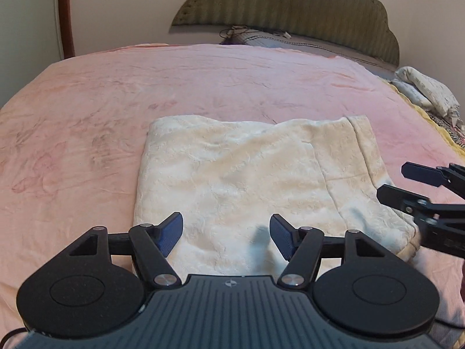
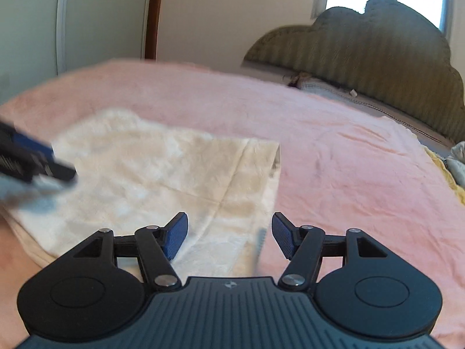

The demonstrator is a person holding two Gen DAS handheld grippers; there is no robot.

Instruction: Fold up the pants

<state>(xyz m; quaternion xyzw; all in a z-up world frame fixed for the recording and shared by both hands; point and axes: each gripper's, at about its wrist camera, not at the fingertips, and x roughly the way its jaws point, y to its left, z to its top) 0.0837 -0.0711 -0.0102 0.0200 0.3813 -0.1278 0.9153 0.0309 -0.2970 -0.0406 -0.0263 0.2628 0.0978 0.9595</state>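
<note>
The cream-white pants (image 1: 238, 180) lie folded into a flat rectangle on the pink bed cover (image 1: 87, 110). My left gripper (image 1: 226, 237) is open and empty, just above the near edge of the pants. My right gripper (image 2: 229, 237) is open and empty over the near right corner of the pants (image 2: 162, 174). It shows at the right edge of the left wrist view (image 1: 398, 183), beside the right side of the pants. The left gripper shows blurred at the left edge of the right wrist view (image 2: 40, 160).
A green padded headboard (image 1: 290, 8) stands at the far end of the bed, with a grey pillow (image 1: 279, 39) below it. A printed white bundle (image 1: 427, 93) lies at the bed's right edge. A brown door frame (image 1: 65, 11) is at the far left.
</note>
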